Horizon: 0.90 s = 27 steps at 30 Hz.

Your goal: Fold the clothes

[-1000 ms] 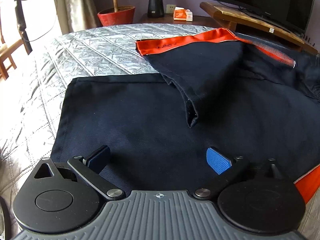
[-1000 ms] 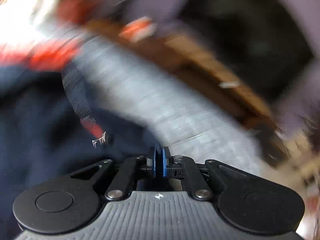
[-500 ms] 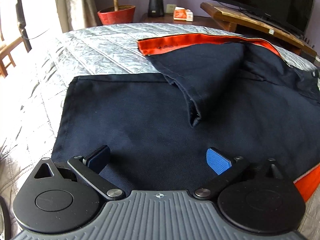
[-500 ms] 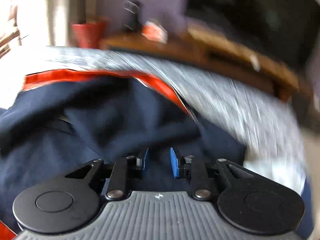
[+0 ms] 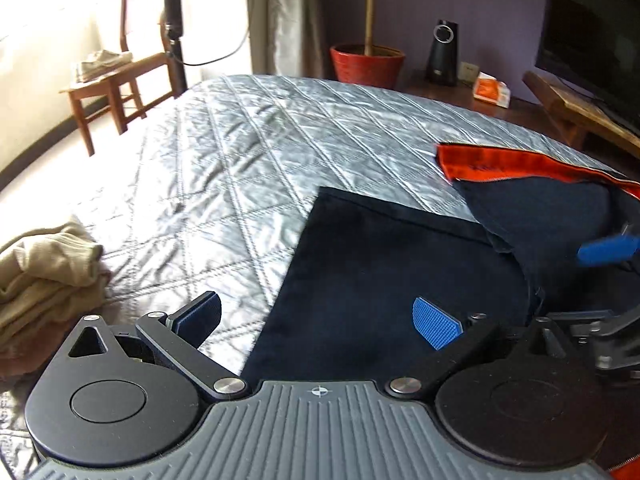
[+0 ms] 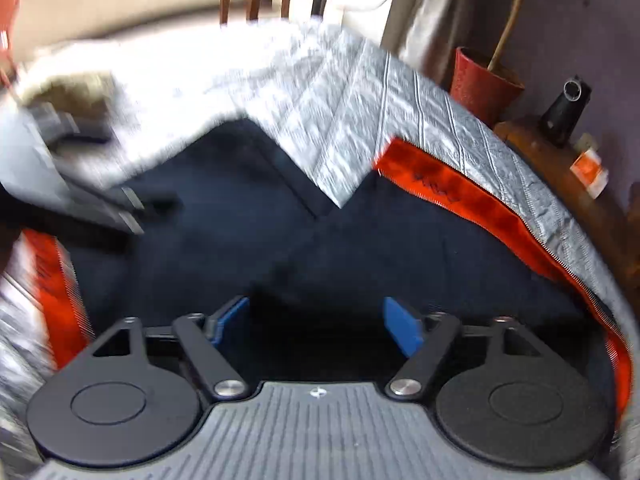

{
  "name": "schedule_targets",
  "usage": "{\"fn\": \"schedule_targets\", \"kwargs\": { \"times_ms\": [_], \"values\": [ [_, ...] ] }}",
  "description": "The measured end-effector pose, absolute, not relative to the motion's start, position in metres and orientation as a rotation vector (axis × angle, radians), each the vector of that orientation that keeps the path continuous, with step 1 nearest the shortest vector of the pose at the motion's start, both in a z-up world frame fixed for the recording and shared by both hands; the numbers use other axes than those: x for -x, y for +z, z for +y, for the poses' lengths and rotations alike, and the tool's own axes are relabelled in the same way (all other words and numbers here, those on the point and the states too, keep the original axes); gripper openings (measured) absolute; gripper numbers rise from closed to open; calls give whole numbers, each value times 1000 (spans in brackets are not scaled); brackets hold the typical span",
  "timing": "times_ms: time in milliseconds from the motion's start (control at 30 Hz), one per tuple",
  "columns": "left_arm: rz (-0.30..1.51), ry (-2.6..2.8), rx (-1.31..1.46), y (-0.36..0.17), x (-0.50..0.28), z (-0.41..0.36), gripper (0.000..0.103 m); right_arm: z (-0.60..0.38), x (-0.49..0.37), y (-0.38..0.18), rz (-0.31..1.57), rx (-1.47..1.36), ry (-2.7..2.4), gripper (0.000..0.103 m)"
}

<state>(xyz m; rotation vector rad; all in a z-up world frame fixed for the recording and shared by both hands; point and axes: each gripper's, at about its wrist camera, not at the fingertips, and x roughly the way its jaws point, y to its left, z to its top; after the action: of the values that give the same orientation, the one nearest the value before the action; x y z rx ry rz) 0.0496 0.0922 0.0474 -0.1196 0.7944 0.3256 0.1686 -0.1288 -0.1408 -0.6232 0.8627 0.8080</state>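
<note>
A bedroom with purple walls, and a bed under a silver quilted bedspread (image 5: 248, 168) carrying the work: a dark navy zip jacket with orange lining (image 5: 380, 280) lies spread toward the bed's right side, one panel already turned over, further folds left I'd say. Left gripper (image 5: 316, 320) gapes wide, empty, over its hem; right gripper (image 6: 316, 326) is opening, holding nothing
</note>
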Motion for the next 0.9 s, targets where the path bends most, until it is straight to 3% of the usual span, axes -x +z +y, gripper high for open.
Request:
{"fn": "schedule_targets", "kwargs": {
  "times_ms": [67,100,300,367,467,733,833,900],
  "values": [
    [795,332,139,49,-49,98,103,-132,-182,-146,894,560,819,26],
    [794,338,151,49,-49,100,103,-134,-188,-142,879,500,812,8],
    [773,363,182,54,-41,107,103,-162,-227,-72,521,-103,635,8],
    [781,356,181,52,-41,106,103,-171,-234,-58,472,-255,614,12],
    [798,338,172,48,-43,102,103,-171,-225,-56,526,-226,595,26],
    [778,243,139,48,-31,81,103,-239,-86,-96,815,-307,461,32],
    [763,160,112,56,-11,67,103,-260,-9,-85,831,-348,407,46],
    [755,109,101,62,6,58,103,-263,28,-76,813,-403,372,65]
  ]
}}
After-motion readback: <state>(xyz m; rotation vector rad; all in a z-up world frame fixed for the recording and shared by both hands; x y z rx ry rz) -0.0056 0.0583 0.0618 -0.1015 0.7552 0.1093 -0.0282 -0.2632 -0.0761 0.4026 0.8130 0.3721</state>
